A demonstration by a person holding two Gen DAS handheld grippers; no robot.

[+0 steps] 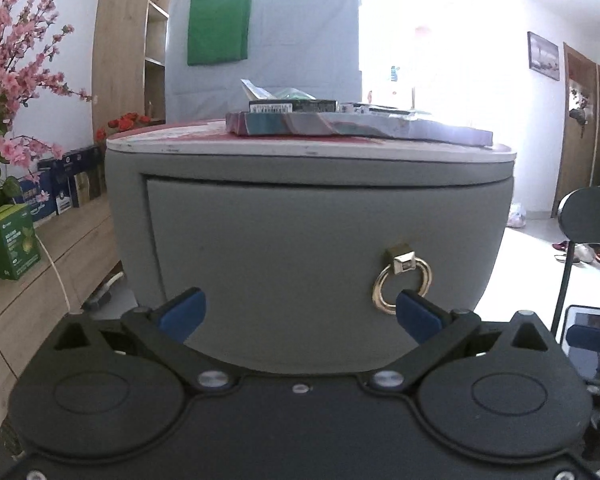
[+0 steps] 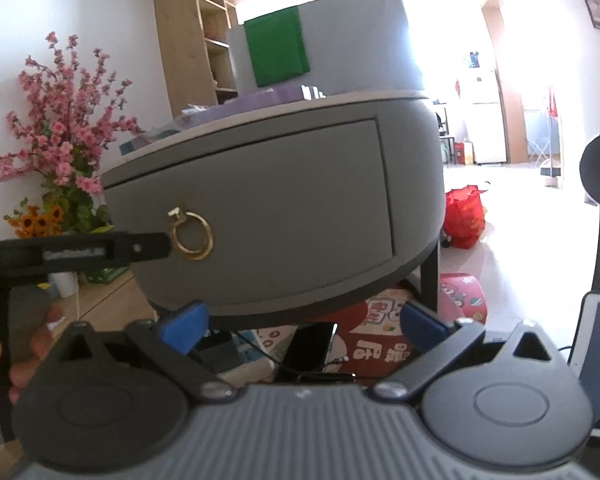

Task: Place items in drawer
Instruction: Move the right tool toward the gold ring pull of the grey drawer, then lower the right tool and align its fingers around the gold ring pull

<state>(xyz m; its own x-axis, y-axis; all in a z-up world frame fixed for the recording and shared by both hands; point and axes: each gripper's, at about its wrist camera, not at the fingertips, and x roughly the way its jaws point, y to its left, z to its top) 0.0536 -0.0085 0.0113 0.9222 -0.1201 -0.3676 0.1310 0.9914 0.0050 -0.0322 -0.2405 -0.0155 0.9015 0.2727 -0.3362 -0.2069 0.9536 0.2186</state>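
1. Left wrist view: the left claw (image 1: 300,312) is seen spread wide, its blue fingertips (image 1: 182,312) empty, in front of a round grey nightstand (image 1: 260,248).
2. The drawer (image 1: 284,232) is seen shut, its front flush with the curved body.
3. A gold ring pull (image 1: 402,284) hangs on the drawer front, just beside the claw's right fingertip; whether they touch cannot be told.
4. On the surface (image 1: 180,145), a flat purple-and-teal book (image 1: 340,126) is laid near the front edge, with a dark slim box (image 1: 292,106) and a clear packet (image 1: 256,90) stacked on it.
5. Pink blossom branches (image 1: 8,80) and a green carton (image 1: 8,240) are seen at the left, on a wooden ledge.
6. Right wrist view: the right claw (image 2: 302,326) is likewise spread and empty, held below the nightstand's lower edge.
7. From the left, the black finger of the other tool (image 2: 100,250) is seen reaching to the ring pull (image 2: 192,236).
8. Under the nightstand, a black phone (image 2: 310,346) and a red patterned mat (image 2: 380,344) are seen on the floor; a red bag (image 2: 464,216) stands further back.
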